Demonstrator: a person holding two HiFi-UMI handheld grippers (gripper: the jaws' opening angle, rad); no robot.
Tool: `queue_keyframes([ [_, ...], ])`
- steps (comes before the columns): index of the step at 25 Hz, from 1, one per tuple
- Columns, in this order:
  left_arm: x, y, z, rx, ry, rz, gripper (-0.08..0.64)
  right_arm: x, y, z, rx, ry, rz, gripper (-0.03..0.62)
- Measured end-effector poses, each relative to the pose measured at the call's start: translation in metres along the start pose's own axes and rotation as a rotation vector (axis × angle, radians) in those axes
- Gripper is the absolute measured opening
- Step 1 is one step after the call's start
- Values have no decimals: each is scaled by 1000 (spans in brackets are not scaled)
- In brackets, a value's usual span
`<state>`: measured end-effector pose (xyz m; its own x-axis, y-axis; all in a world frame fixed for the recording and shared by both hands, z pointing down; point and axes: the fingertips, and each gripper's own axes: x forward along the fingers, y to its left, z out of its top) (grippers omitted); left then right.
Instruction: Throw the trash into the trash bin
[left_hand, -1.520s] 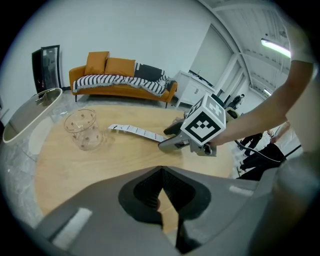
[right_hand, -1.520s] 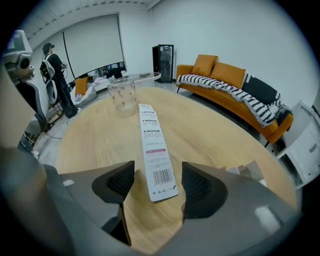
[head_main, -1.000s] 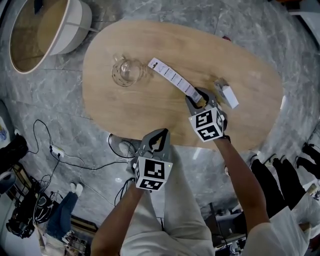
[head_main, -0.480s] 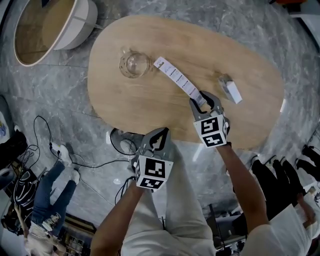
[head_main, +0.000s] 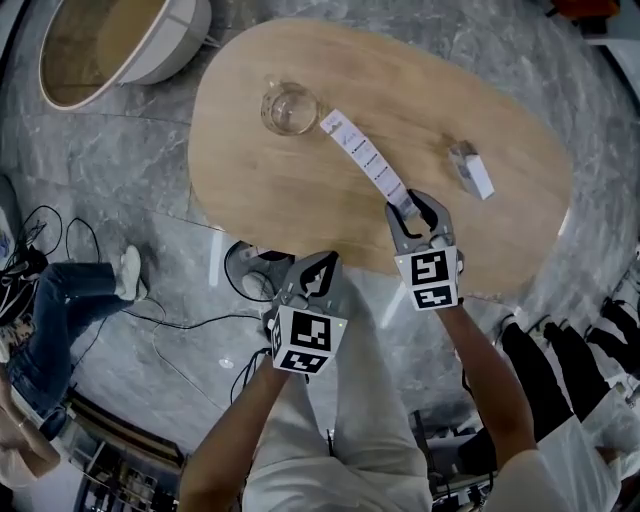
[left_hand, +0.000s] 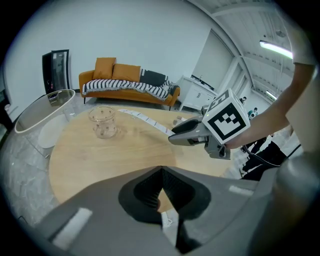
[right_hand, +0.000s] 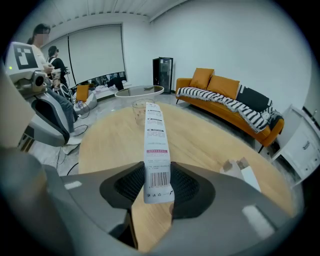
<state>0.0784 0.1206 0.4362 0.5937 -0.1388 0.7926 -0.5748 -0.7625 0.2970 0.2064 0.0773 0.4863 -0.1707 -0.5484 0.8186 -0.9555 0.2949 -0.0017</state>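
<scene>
A long white printed paper strip lies across the wooden table. Its near end sits between the jaws of my right gripper, which is shut on it near the table's front edge. In the right gripper view the paper strip runs away from the jaws toward a glass. My left gripper hangs shut and holds nothing, off the table over the floor. The white round trash bin stands on the floor at the far left, also seen as the trash bin in the left gripper view.
A clear glass cup stands at the strip's far end. A small white box lies on the table's right side. Cables trail over the marble floor. A person's legs are at the left, and an orange sofa lines the wall.
My right gripper's jaws have closed on the strip's near end and drawn back toward the table's front edge. The left gripper stays put. The person at left has shifted.
</scene>
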Motion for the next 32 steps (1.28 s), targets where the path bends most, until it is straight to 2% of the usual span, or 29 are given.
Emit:
queue_keyframes([
  [10, -24, 5, -24, -15, -18, 13, 0, -19, 57, 15, -41, -48, 62, 187],
  [20, -60, 27, -64, -62, -38, 57, 0, -21, 141, 13, -109, -38, 157, 187],
  [32, -107, 67, -142, -156, -28, 123, 0, -11, 258, 2, -220, 17, 292, 186],
])
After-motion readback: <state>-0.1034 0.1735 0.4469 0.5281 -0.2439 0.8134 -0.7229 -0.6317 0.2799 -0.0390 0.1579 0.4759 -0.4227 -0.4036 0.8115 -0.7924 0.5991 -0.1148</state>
